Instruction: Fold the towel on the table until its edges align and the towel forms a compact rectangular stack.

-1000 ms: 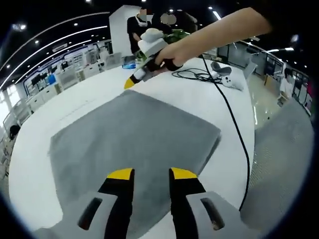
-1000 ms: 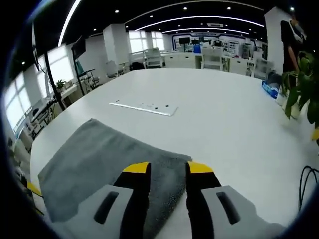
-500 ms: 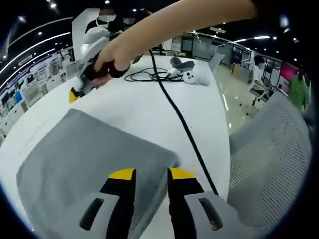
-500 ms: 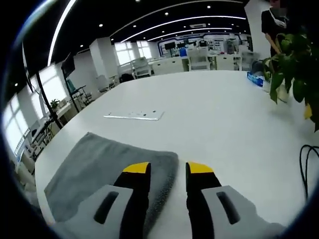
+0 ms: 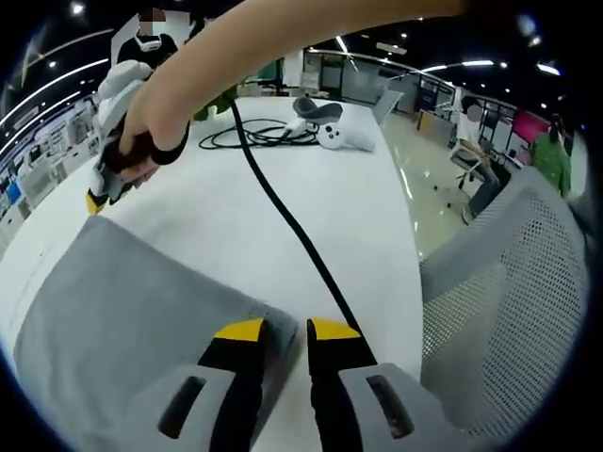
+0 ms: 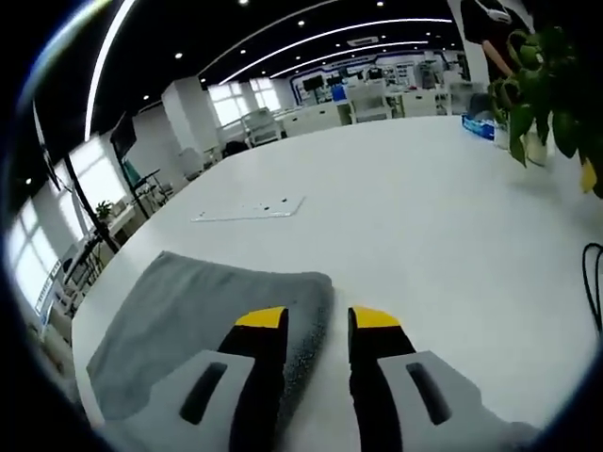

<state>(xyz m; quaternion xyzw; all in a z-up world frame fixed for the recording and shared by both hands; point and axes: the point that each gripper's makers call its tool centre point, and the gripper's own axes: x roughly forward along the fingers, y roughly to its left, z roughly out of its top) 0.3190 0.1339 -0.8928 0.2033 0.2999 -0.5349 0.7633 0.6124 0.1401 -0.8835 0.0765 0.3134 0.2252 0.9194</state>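
Note:
The grey towel (image 5: 132, 311) lies flat on the white table (image 5: 311, 198). My left gripper (image 5: 285, 330) is open and low over the towel's near corner, which reaches in between the yellow tips. In the right gripper view the towel (image 6: 198, 311) spreads to the lower left. My right gripper (image 6: 317, 320) is open and straddles the towel's far corner edge. That same right gripper (image 5: 105, 184) also appears in the left gripper view, held in a hand at the towel's far side.
A black cable (image 5: 283, 217) crosses the table to my left jaws. A white headset and controller (image 5: 330, 122) lie beyond it. A grey mesh chair (image 5: 509, 311) stands at the table's edge. A flat white plate (image 6: 250, 209) and a plant (image 6: 551, 85) sit farther off.
The left view has swung toward the towel's corner and its jaws have narrowed a little. The right gripper has slid sideways so the towel's edge now lies between its jaws.

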